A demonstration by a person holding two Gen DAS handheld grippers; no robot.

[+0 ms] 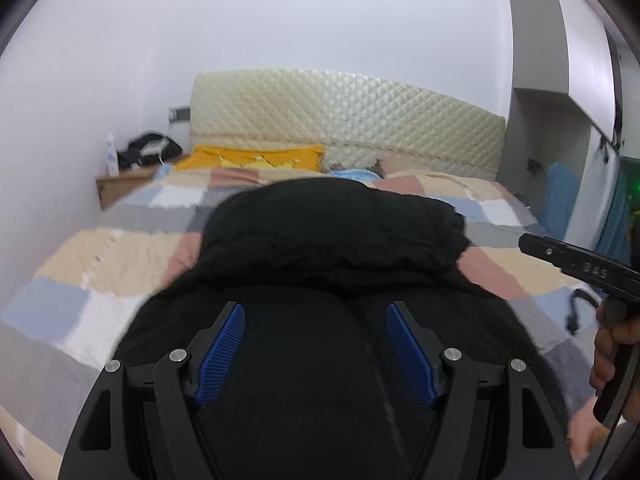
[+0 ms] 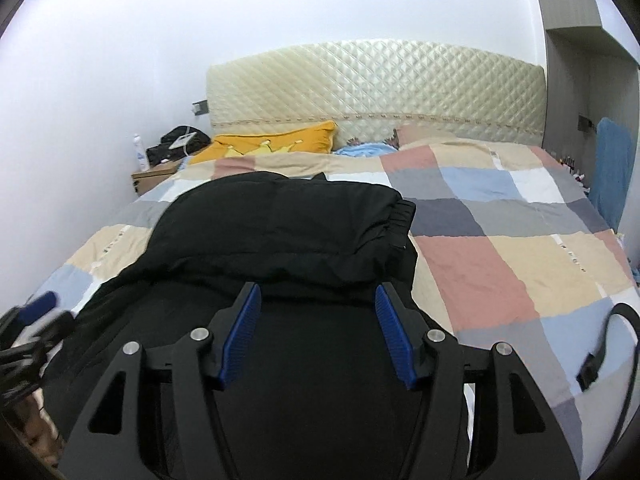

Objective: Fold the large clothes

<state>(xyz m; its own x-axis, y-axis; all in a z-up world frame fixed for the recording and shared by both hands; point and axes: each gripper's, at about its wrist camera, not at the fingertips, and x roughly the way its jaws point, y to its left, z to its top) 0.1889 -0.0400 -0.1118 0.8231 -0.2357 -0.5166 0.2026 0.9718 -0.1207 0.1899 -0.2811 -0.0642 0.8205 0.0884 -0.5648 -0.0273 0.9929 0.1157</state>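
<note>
Left wrist view looks over one black garment (image 1: 332,232), folded into a bulky heap on the checked quilt (image 1: 120,256) of a bed. Left gripper (image 1: 316,346) hangs above it, its two blue fingers (image 1: 220,354) spread wide and holding nothing. Right gripper (image 2: 318,334), in its own view, also has two fingers apart and empty over the same cloth. One orange pillow (image 2: 276,142) lies by the padded headboard (image 2: 376,88). The garment's near part is hidden behind both grippers.
</note>
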